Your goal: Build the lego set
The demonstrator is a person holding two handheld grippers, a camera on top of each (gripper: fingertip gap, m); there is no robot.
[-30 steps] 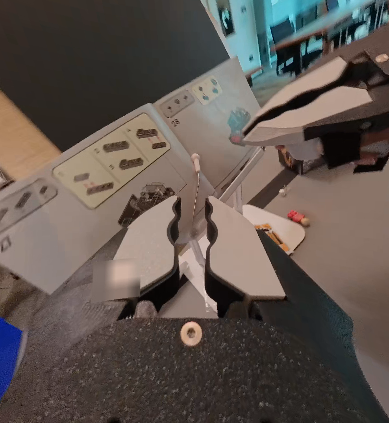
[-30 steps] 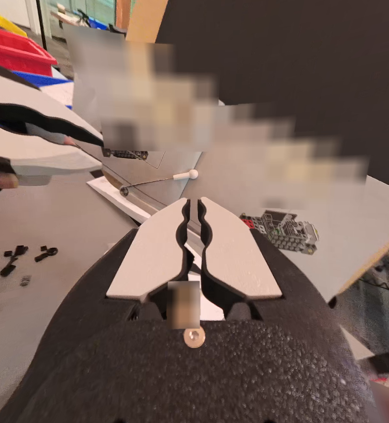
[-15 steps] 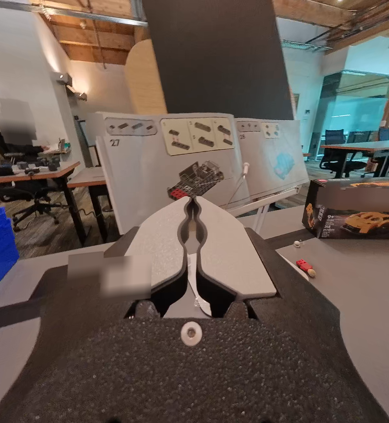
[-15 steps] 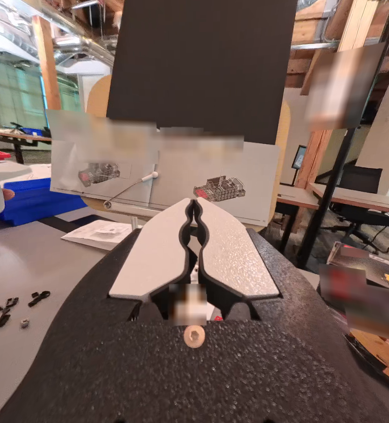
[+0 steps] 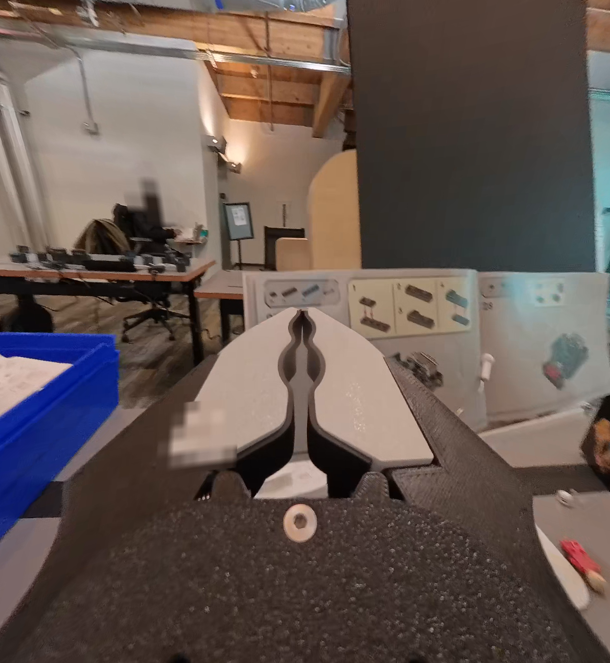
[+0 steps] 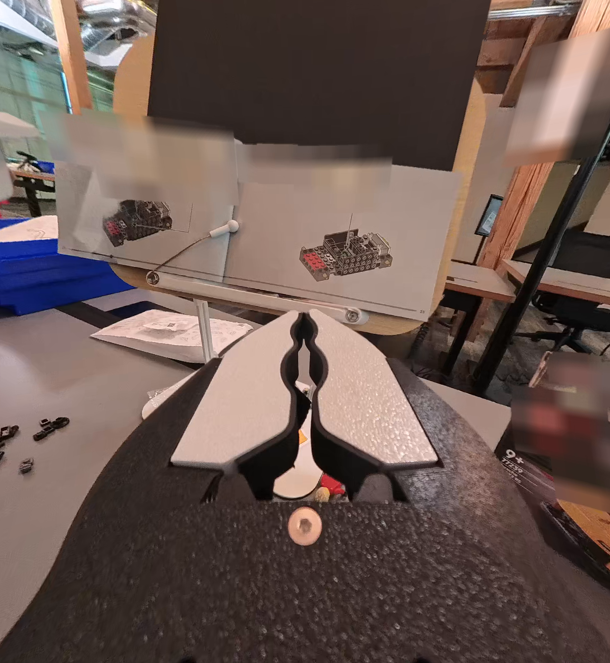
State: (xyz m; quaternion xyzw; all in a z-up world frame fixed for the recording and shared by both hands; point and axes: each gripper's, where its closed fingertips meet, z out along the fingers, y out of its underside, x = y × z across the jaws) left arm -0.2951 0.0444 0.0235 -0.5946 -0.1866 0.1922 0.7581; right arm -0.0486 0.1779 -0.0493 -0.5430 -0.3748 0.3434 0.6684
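A: What's the biggest thing in front of you?

B: The grey tabletop (image 6: 63, 376). Everything else I'll place against the open instruction booklet (image 6: 332, 229), which stands on a white stand (image 6: 203, 330) at the far edge.

A: And around it?

B: Left of the booklet sits a blue bin (image 5: 45, 412) with printed paper in it. To the right of it, at the tabletop's near corner, is the dark set box (image 6: 533, 477). A flat paper bag (image 6: 174, 330) lies just below the booklet's left page.

A: The bricks themselves?

B: Well left of the booklet and nearer me, a few small black pieces (image 6: 20, 441) are scattered. A small red piece (image 5: 580, 563) lies on the near side toward the box.

A: Your fingers?

B: My left gripper (image 5: 301, 317) has its tips pressed together with nothing between them. My right gripper (image 6: 305, 317) is likewise clenched and empty, pointing at the booklet's lower edge.
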